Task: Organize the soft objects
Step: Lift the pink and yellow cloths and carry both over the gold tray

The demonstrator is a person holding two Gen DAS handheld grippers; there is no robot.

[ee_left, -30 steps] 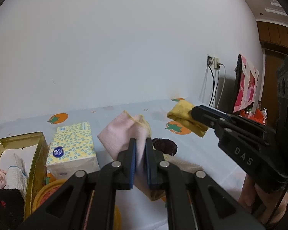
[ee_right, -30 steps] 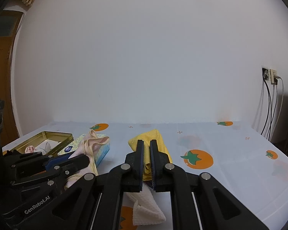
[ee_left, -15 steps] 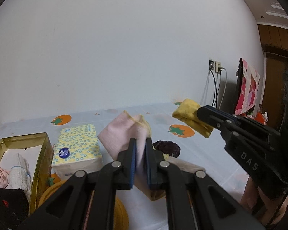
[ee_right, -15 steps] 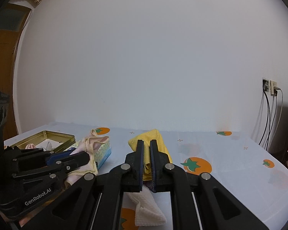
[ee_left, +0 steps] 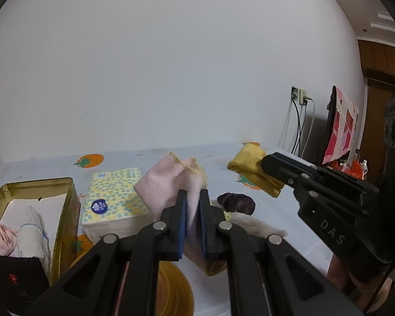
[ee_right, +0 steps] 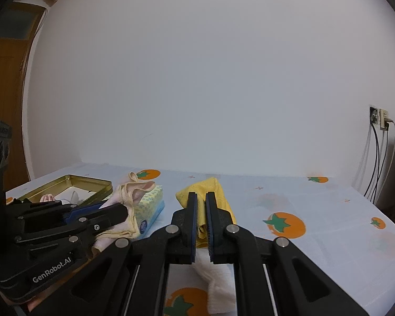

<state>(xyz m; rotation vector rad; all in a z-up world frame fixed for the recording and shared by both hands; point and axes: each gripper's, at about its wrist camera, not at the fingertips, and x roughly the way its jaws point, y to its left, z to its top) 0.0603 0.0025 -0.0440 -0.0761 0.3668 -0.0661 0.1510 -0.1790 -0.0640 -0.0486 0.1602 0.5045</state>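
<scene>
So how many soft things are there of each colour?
Pink: 2, cloth in the left claw, one in the tin
Yellow: 1, in the right claw
White: 2
Dark: 2
Total: 7

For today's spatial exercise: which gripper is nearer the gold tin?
Left. The left gripper holds a pink cloth just beside the gold tin; the right gripper sits farther away.
</scene>
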